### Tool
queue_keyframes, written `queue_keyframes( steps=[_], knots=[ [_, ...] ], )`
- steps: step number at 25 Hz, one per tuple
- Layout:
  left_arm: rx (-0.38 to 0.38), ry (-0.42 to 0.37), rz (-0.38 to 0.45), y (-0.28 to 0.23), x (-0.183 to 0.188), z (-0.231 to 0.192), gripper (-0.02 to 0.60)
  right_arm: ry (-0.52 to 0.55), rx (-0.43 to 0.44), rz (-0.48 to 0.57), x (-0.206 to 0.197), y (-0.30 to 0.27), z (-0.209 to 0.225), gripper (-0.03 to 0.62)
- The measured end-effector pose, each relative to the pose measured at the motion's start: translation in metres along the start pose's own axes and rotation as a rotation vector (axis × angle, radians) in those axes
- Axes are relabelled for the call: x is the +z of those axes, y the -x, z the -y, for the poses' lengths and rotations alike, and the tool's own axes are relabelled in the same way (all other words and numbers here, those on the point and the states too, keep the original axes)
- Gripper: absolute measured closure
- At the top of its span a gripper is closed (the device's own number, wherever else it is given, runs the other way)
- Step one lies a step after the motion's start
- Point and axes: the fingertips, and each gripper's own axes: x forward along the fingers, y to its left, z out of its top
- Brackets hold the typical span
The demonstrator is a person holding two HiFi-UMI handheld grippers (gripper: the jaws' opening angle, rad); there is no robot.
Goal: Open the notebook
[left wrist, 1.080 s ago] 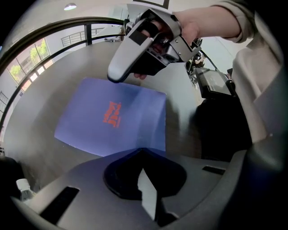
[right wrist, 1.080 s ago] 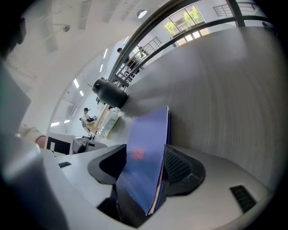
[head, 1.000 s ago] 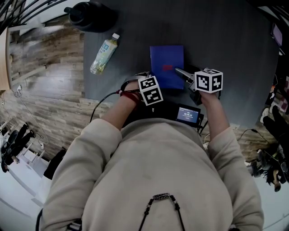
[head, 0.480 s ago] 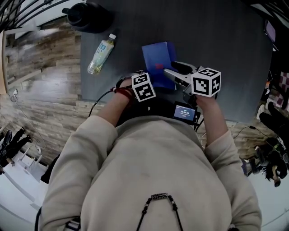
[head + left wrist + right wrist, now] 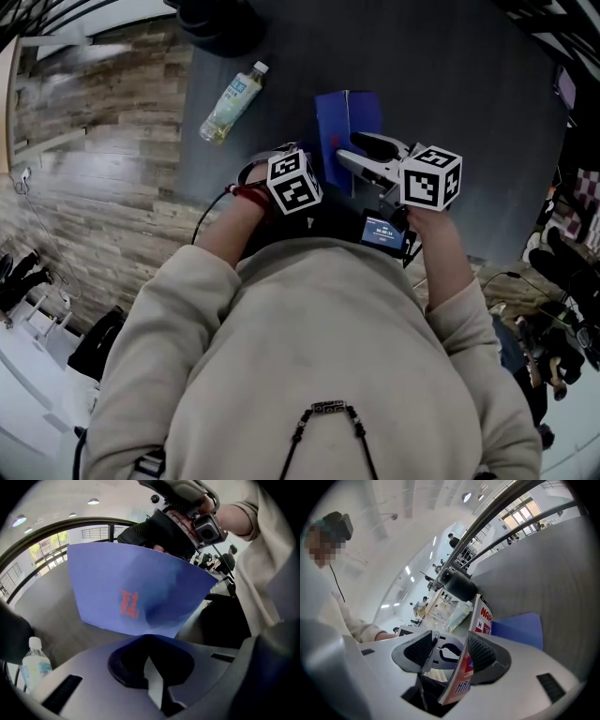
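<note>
- The left gripper (image 5: 149, 641) has its fingers (image 5: 124, 665) pressed together on the near edge of the notebook (image 5: 136, 590). A blue sheet with red lettering fans up and away from them.
- The right gripper (image 5: 451, 649) has its fingers (image 5: 483, 654) spread apart. The lifted cover (image 5: 480, 616) stands on edge between them, leaning against the right-hand finger and clear of the other.
- Seen from the right gripper, that cover's face is white with red and blue print. A blue sheet of the notebook lies flat on the tabletop just to its right.
- From above, the notebook sits on the dark grey tabletop (image 5: 469, 84) just beyond both grippers. It is partly open, with the cover roughly upright along its middle.
- A clear bottle (image 5: 232, 101) with a white cap lies on its side to the far left. It is well apart from the notebook and near the tabletop's left edge.
</note>
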Motion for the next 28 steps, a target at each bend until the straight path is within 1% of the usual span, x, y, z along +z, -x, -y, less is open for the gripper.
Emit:
queue_keyframes(
  steps=[5, 10, 14, 18, 22, 25, 28],
  knots=[
    [0.041, 0.081, 0.055, 0.027, -0.021, -0.012, 0.581, 0.034, 0.048, -0.062, -0.004, -0.036, -0.026, 0.341],
    [0.076, 0.163, 0.089, 0.050, -0.047, -0.018, 0.581, 0.050, 0.068, -0.124, -0.009, -0.070, -0.039, 0.341],
    [0.099, 0.228, 0.078, 0.054, -0.079, -0.022, 0.581, 0.059, 0.067, -0.192, -0.021, -0.097, -0.037, 0.341],
    [0.102, 0.331, 0.039, 0.044, -0.124, -0.022, 0.581, 0.074, 0.040, -0.282, -0.044, -0.124, -0.018, 0.341],
    [0.089, 0.401, 0.006, 0.034, -0.160, -0.017, 0.581, 0.052, 0.023, -0.315, -0.057, -0.138, -0.002, 0.341],
    [0.084, 0.438, 0.012, 0.038, -0.171, -0.010, 0.581, 0.046, 0.021, -0.331, -0.061, -0.141, -0.001, 0.341],
    [0.080, 0.453, 0.018, 0.038, -0.174, -0.005, 0.581, 0.043, 0.018, -0.342, -0.063, -0.142, 0.003, 0.341]
  ],
)
